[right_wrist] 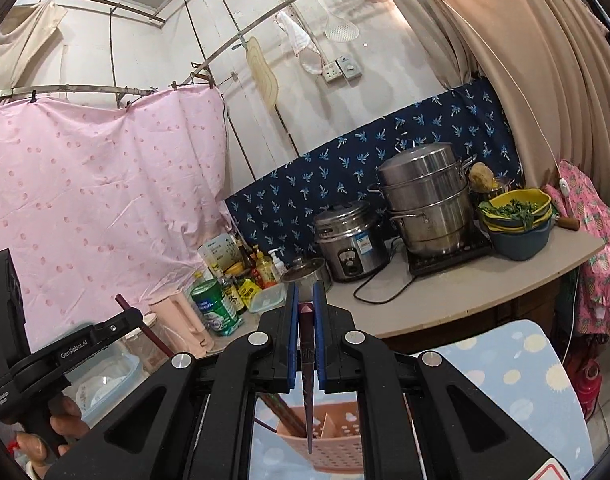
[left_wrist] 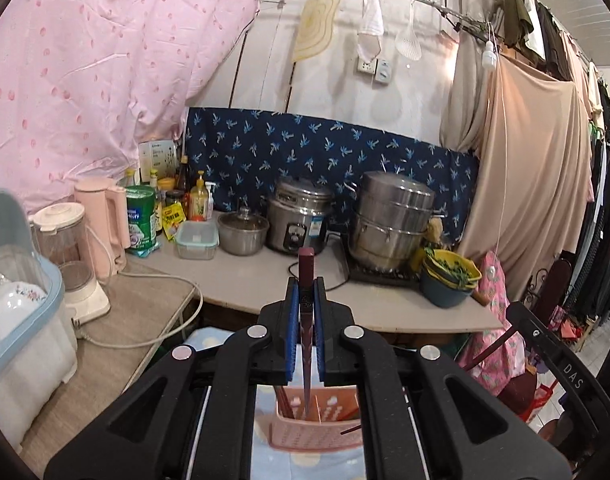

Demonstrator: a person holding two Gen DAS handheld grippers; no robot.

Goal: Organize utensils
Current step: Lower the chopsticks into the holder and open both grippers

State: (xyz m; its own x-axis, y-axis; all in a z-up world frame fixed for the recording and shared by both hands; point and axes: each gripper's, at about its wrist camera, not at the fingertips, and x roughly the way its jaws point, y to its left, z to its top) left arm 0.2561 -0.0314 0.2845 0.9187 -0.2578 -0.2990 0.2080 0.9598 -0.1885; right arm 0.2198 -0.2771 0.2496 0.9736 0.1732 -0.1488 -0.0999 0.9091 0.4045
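each tool, left tool [left_wrist: 306,304] and right tool [right_wrist: 306,320], pinches one chopstick [left_wrist: 306,276] above the pink holder [left_wrist: 317,424]; tilt your wrists and tips miss its slots.

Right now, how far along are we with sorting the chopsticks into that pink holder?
Done: a few dark chopsticks already stand in the pink perforated holder. In hand: the left gripper is shut on one dark red chopstick, and the right gripper is shut on another chopstick, both hanging above the holder. Left: lowering these two in. Whether more utensils wait elsewhere is not visible.
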